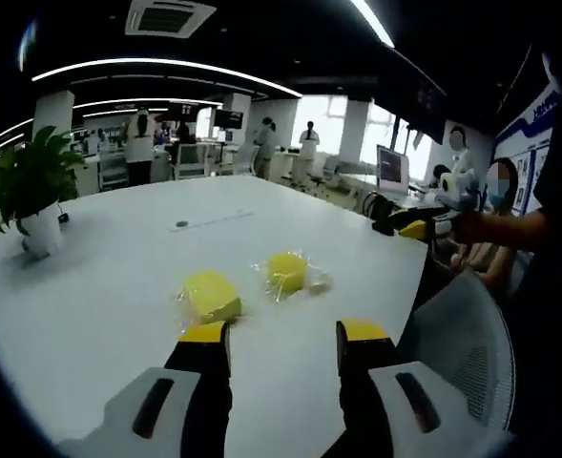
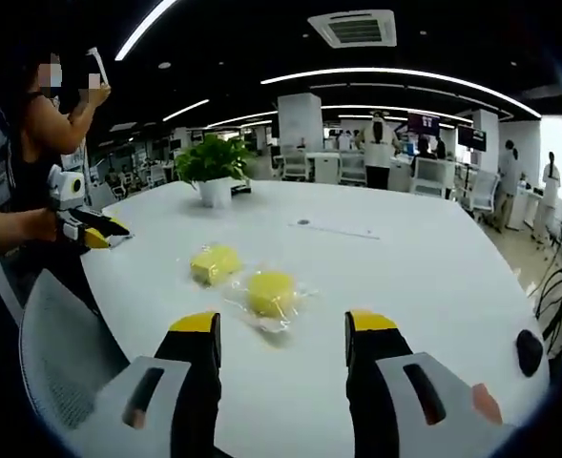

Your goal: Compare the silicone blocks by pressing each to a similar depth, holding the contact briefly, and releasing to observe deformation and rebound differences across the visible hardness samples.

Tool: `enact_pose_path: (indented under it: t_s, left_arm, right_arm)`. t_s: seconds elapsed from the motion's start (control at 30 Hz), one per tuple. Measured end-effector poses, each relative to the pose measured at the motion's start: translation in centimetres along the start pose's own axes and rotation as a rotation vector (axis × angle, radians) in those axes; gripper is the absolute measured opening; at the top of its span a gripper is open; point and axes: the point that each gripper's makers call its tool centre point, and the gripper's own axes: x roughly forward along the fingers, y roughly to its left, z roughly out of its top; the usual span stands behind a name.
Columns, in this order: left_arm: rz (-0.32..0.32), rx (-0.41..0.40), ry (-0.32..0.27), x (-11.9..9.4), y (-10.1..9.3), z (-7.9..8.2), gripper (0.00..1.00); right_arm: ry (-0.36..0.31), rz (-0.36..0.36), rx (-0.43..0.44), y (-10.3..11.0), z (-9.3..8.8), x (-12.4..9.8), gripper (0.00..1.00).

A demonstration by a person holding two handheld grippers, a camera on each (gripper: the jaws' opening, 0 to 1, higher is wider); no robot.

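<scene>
A leafy green plant in a white pot (image 1: 34,191) (image 2: 212,167) stands near the far edge of the large glossy white table (image 1: 109,286) (image 2: 433,267). A grey mesh-backed office chair (image 1: 467,353) (image 2: 61,358) sits at the table's edge. A small dark round object (image 2: 530,351) lies near the table's rim. A square ceiling air vent (image 1: 169,16) (image 2: 355,28) hangs overhead.

Both grippers (image 1: 283,334) (image 2: 283,324) wide apart, empty

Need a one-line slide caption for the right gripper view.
Open right gripper poised above two plastic-wrapped yellow silicone blocks on a white table, potted plant behind.
</scene>
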Motion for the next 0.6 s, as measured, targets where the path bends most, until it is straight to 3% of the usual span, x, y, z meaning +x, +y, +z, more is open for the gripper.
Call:
enact_pose_path:
  t_s: [0.27, 0.6]
  left_arm:
    - [-0.049, -0.067, -0.052, 2.2, 0.3, 2.7, 0.4]
    - [-0.097, -0.176, -0.031, 6.5, 1.6, 4.7, 0.37]
  right_arm:
    - [0.007, -0.003, -0.008, -0.2, 0.2, 0.2, 0.47]
    - [0.035, -0.006, -0.034, -0.5, -0.3, 0.0, 0.46]
